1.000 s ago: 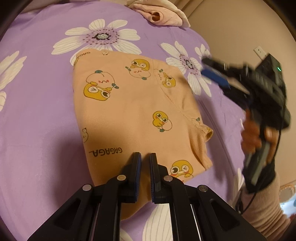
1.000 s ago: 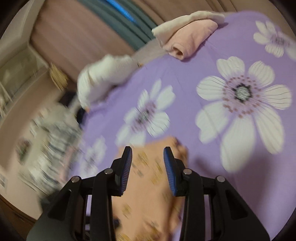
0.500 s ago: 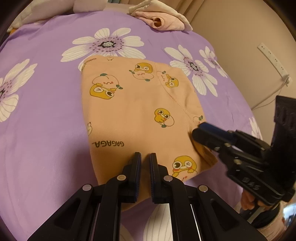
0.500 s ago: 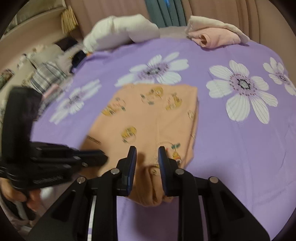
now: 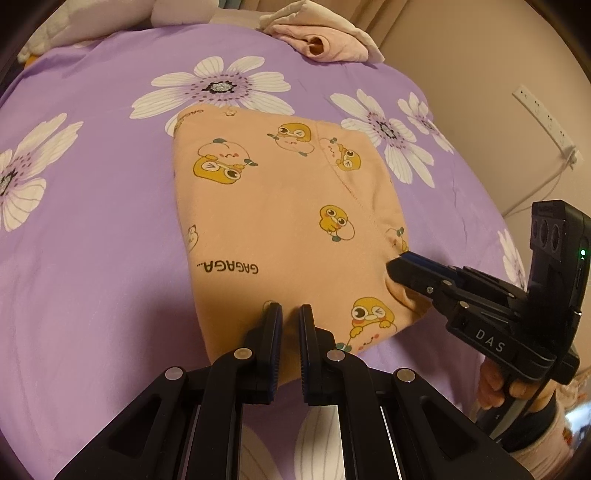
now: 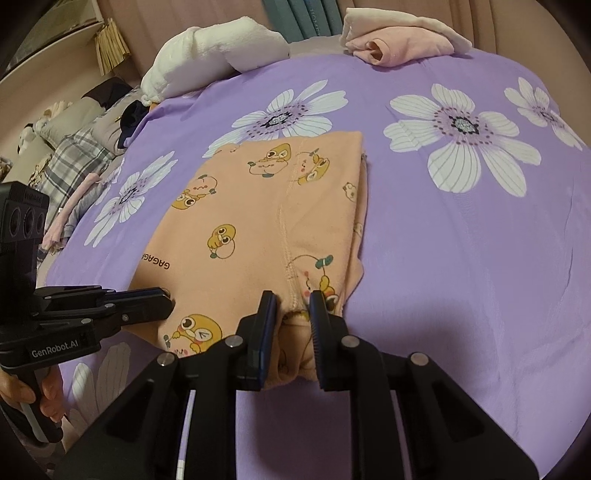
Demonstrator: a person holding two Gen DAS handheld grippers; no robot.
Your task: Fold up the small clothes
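Left gripper (image 5: 289, 325) sits at the near edge of the folded peach cotton garment with yellow duck prints (image 5: 280, 225), jaws almost together with a thin slit between; cloth lies under the tips, cannot tell if any is pinched. Right gripper (image 6: 292, 315) is at the garment's near right corner, jaws straddling the bunched seam there, narrow gap, fabric between the pads (image 6: 267, 321); looks clamped on it. Left view shows the right gripper from the side (image 5: 410, 271), tips touching the garment's right edge, hand (image 5: 498, 384) on the grip. Right view shows the left gripper (image 6: 162, 299) coming in from the left, tips over the garment's near left part, jaw gap not readable there.

Garment lies flat mid-bed on the purple bedsheet with white daisy print (image 5: 92, 229), "GAGAGA" text near its front.

Far edge: rolled pink and cream clothes (image 6: 399, 44), seen in both views. Only the right view shows the white fluffy pillow (image 6: 214, 55), the plaid grey bedding (image 6: 74, 155) off the left edge, teal curtains (image 6: 295, 18). Only the left view shows the white wall power strip (image 5: 546, 122) with cord.
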